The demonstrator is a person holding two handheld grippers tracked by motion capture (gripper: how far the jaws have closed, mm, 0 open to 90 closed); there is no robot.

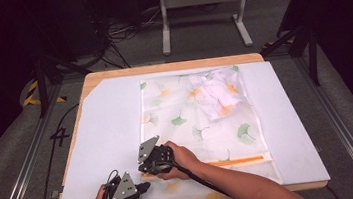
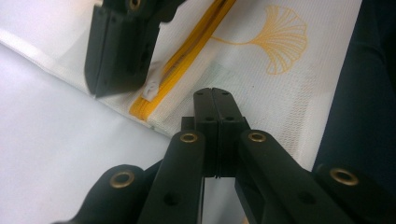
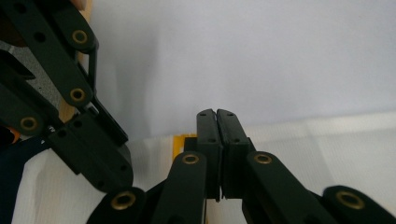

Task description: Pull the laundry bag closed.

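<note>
A sheer mesh bag (image 1: 183, 129) printed with ginkgo leaves lies flat on the white board, with a bundle of white clothing (image 1: 216, 92) inside at its far end. An orange zipper (image 1: 237, 161) runs along its near end. My right gripper (image 1: 142, 170) is at the zipper's left end, shut on the white zipper pull (image 2: 152, 86). The orange zipper end (image 3: 179, 140) peeks out behind its jaws (image 3: 217, 114). My left gripper (image 1: 146, 186) is shut with its tips (image 2: 212, 93) on the bag's near-left corner, apparently pinching the mesh (image 2: 261, 93).
The white board (image 1: 103, 138) covers a wooden table (image 1: 161, 67). Its near edge runs just under my hands. A forearm in a dark sleeve (image 1: 245, 187) crosses the bag's near edge. Cables and a metal stand (image 1: 202, 11) sit on the floor beyond.
</note>
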